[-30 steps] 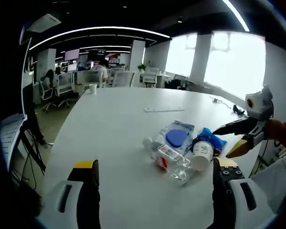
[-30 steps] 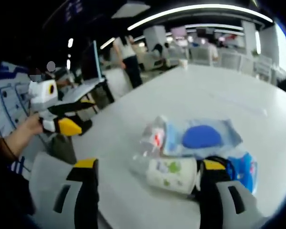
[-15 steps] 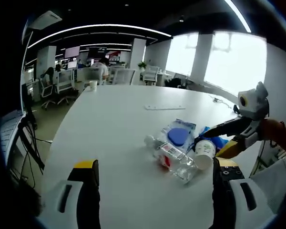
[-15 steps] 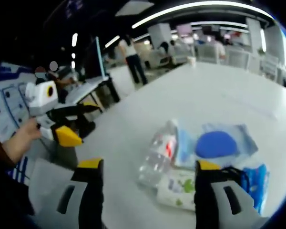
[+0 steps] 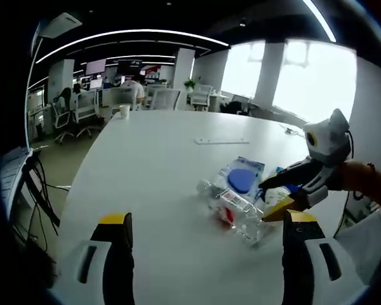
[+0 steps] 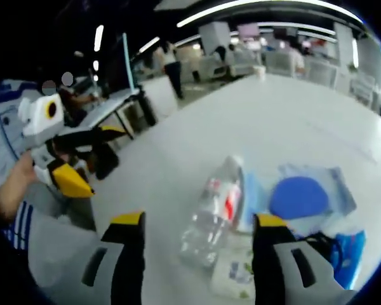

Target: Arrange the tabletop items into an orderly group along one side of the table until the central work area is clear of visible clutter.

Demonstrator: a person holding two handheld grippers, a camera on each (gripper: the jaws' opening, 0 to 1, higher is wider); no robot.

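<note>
The left gripper (image 5: 203, 222) hangs with its jaws wide apart and nothing between them, above the near part of the white desk (image 5: 152, 159). Its view takes in the whole cluster on the desk's right side: a clear plastic bottle (image 5: 232, 210) on its side, a pack with a round blue disc (image 5: 243, 180) just behind it, and the right gripper (image 5: 270, 200) coming in from the right with its open jaws reaching around the near end of the cluster. A paper cup (image 5: 125, 112) stands far back near the desk's far edge, well apart from everything else.

The right gripper view looks down on the same cluster from the other side: the bottle (image 6: 217, 210) lies between its own spread jaws, the blue disc pack (image 6: 305, 197) is just beyond the right jaw, a white cup with a green print (image 6: 235, 273) lies low between the jaws, and a blue wrapper (image 6: 349, 254) sits at the far right. The left gripper (image 6: 82, 162) shows at the left, off the desk's edge.

Compared with a second ago, the right gripper has come forward over the cluster, so the white cup now sits lower in its view, and in the left gripper view that cup is hidden behind the right gripper
</note>
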